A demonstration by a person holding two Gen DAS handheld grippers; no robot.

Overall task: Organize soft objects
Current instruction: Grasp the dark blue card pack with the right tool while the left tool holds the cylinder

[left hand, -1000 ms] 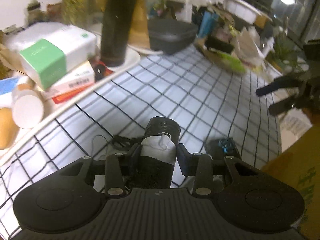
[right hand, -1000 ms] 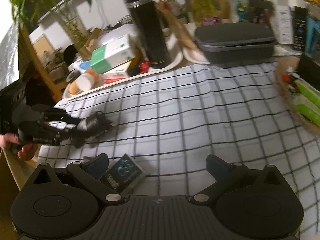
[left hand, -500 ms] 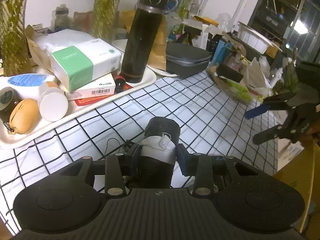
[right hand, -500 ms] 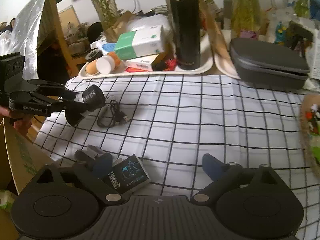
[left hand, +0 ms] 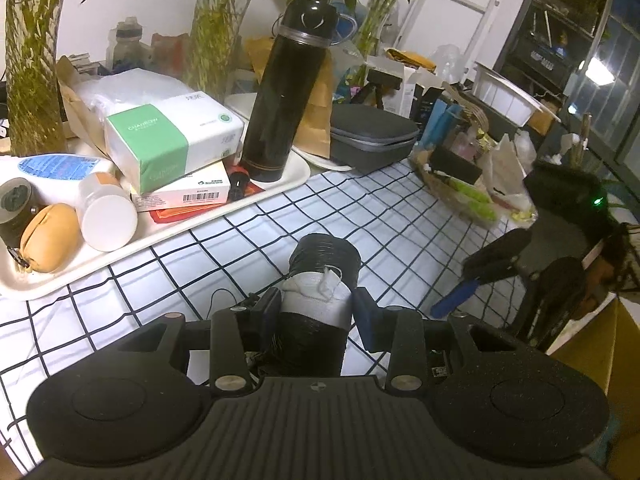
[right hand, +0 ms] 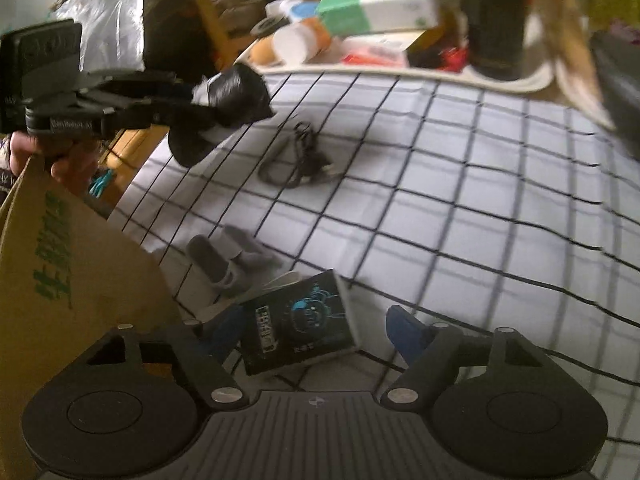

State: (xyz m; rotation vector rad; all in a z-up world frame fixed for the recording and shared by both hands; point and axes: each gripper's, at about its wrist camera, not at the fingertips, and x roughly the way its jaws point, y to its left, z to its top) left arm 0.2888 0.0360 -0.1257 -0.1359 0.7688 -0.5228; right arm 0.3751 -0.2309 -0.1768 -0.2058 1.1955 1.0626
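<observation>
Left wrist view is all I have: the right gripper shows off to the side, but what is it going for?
Observer: A dark packet with a blue print lies between the fingers of the right gripper. Its jaws have just been closing and do not press it yet.
Operator: Anything soft nearby?
Observer: A grey sock-like pair lies just beyond the packet on the checked cloth.
Operator: And the cardboard?
Observer: A cardboard flap stands left of that gripper.

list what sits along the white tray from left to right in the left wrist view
tan pouch → white-capped bottle → green and white tissue pack → black thermos
</observation>
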